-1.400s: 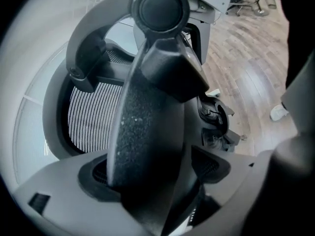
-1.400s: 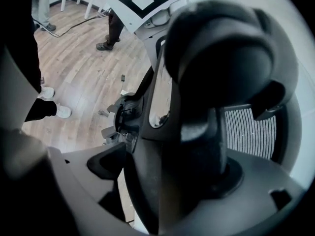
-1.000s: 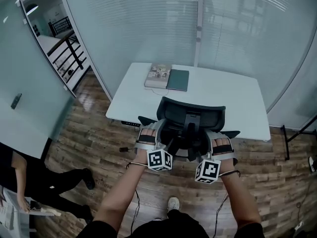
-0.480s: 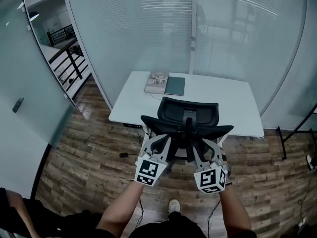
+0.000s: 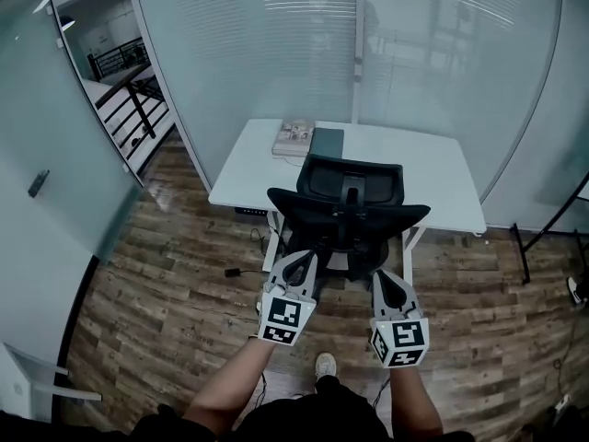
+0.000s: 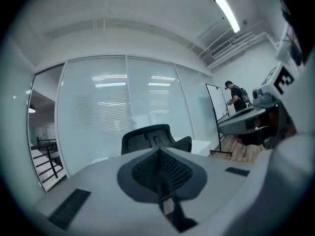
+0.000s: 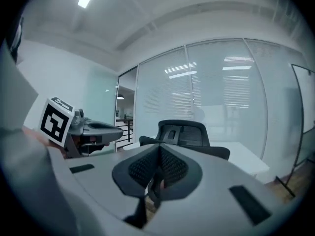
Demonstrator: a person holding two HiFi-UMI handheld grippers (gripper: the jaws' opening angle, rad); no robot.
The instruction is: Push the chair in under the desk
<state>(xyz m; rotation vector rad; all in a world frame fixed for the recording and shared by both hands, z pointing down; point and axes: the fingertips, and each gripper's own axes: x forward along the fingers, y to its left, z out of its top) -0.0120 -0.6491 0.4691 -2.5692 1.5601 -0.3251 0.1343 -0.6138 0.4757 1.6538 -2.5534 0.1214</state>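
The black mesh office chair (image 5: 350,205) stands against the front edge of the white desk (image 5: 433,168), its back towards me. My left gripper (image 5: 300,258) and right gripper (image 5: 384,275) hover side by side just behind the chair, apart from it. Both are shut with nothing between the jaws. The left gripper view has its closed tips (image 6: 160,151) in front of the chair (image 6: 147,139), which is some way ahead. From the right gripper view the closed tips (image 7: 158,149) point at the chair (image 7: 184,131) in the same way.
A stack of books (image 5: 293,137) and a dark notebook (image 5: 327,142) lie at the desk's far left. Frosted glass walls (image 5: 276,53) enclose the desk. A cable (image 5: 235,272) trails on the wooden floor. A person (image 6: 235,98) stands far off by a whiteboard.
Both grippers let go of the chair's back, drew back towards me and closed. The chair now stands closer in to the desk. The person at the left has left the view.
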